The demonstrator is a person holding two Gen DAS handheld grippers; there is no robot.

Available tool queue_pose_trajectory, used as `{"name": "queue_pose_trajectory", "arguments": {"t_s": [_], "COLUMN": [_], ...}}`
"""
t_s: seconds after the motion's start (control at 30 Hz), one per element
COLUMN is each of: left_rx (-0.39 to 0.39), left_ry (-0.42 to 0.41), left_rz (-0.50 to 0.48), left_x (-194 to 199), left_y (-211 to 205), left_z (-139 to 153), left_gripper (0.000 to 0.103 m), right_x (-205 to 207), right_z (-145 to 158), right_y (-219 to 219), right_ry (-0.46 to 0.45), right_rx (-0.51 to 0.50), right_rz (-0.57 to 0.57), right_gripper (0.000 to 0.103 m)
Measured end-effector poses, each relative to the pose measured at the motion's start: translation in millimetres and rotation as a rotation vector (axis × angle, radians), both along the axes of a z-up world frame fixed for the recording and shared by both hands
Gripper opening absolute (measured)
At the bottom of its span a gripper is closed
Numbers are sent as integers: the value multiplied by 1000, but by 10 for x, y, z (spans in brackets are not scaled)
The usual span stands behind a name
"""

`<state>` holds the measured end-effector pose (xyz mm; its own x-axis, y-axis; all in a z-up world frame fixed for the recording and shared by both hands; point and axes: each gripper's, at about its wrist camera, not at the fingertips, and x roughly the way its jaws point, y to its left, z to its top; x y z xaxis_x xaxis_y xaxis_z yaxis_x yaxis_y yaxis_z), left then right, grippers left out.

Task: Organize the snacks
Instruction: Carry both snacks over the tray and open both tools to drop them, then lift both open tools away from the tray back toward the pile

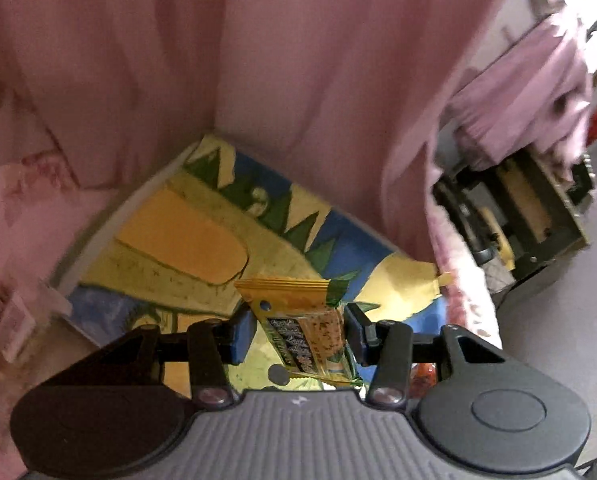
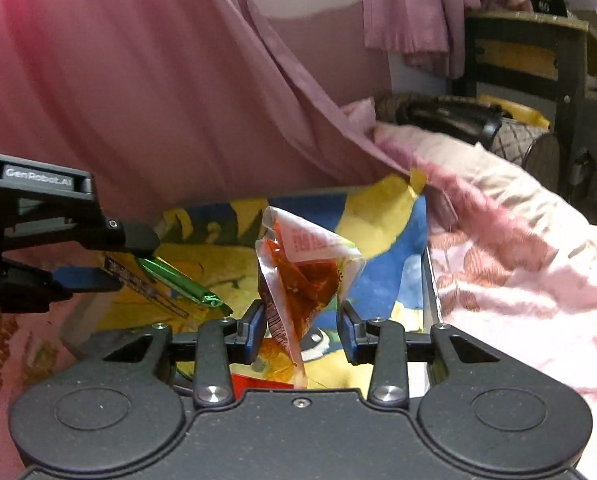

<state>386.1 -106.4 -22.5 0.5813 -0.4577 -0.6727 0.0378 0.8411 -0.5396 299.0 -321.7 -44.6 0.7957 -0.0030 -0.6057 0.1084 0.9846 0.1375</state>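
My left gripper (image 1: 298,330) is shut on a yellow-and-green snack bar (image 1: 302,320) and holds it above a tray with a blue, yellow and green cartoon print (image 1: 170,240). My right gripper (image 2: 303,330) is shut on a crumpled clear packet with red-orange filling (image 2: 304,276) above the same tray (image 2: 382,256). In the right wrist view the left gripper (image 2: 110,264) shows at the left with the green end of its bar (image 2: 178,280) sticking out.
A pink curtain (image 1: 258,60) hangs right behind the tray. Pink floral bedding (image 2: 518,264) lies to the right of it. A dark cart with wheels (image 2: 498,128) stands further right on grey floor (image 1: 558,320).
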Motion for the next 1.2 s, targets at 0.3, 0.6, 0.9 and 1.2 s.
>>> {"name": "queue_pose_trajectory", "arguments": {"t_s": [0.3, 0.6, 0.9, 1.2], "left_rx": [55, 159, 183, 262], "left_ry": [85, 57, -17, -306], "left_rz": [37, 72, 65, 65], "left_x": [190, 182, -35, -664], "left_y": [-69, -91, -22, 134], "left_z": [-89, -14, 138, 651], "left_gripper": [54, 86, 97, 103], "right_x": [181, 186, 55, -557], "right_z": [-191, -183, 89, 588], "right_y": [-91, -106, -115, -33], "right_ry": [88, 74, -31, -279], "right_rx": [58, 67, 81, 19], "right_rz": [-15, -20, -23, -39], "right_gripper": [48, 67, 86, 102]}}
